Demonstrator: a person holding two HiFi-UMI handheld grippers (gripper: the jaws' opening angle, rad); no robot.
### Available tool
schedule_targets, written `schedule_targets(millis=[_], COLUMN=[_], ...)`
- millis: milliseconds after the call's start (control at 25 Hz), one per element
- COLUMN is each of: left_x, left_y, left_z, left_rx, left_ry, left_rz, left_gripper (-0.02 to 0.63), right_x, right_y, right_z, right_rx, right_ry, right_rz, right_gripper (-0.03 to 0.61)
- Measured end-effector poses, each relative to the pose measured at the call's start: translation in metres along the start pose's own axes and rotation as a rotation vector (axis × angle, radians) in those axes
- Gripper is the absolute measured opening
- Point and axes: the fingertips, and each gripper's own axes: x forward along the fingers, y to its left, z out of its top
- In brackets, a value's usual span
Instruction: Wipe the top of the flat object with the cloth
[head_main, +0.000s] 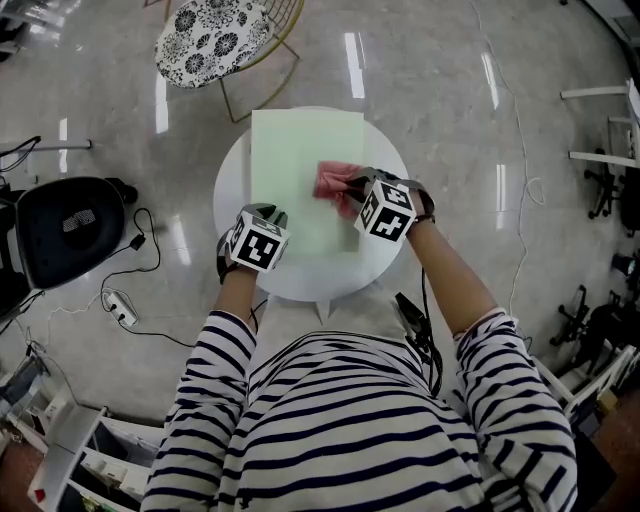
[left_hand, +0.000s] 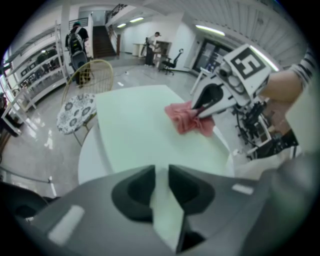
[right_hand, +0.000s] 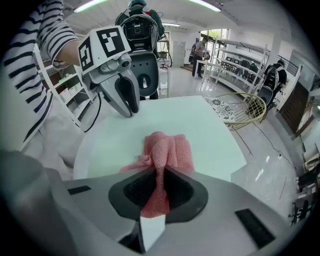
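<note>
Head view: I see the pink mesh cloth (head_main: 332, 182) lying on the pale green flat rectangular board (head_main: 295, 160), toward its right edge. Left gripper view: my left gripper (left_hand: 161, 172) seems clamped on the board's near edge. Right gripper view: my right gripper (right_hand: 159, 176) is pinched tight on the bunched cloth.

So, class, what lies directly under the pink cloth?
The pale green board, which rests on the round white table. The patch beneath the cloth itself is hidden.
</note>
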Motion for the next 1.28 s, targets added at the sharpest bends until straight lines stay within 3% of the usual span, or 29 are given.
schedule_targets(millis=[840, 1080, 1280], left_x=[-0.002, 0.0, -0.004], left_y=[-0.002, -0.002, -0.01], left_z=[-0.001, -0.002, -0.002], left_rx=[0.04, 0.041, 0.015], left_ry=[0.031, 0.042, 0.058], left_rz=[0.023, 0.003, -0.036], left_gripper=[0.087, 0.087, 0.103], right_x=[-0.006, 0.001, -0.003], right_y=[0.144, 0.146, 0.131], right_z=[-0.013, -0.014, -0.026], right_rx=[0.001, 0.017, 0.028], right_ry=[0.038, 0.045, 0.088], right_rz=[0.213, 0.17, 0.071], right_gripper=[0.051, 0.051, 0.049])
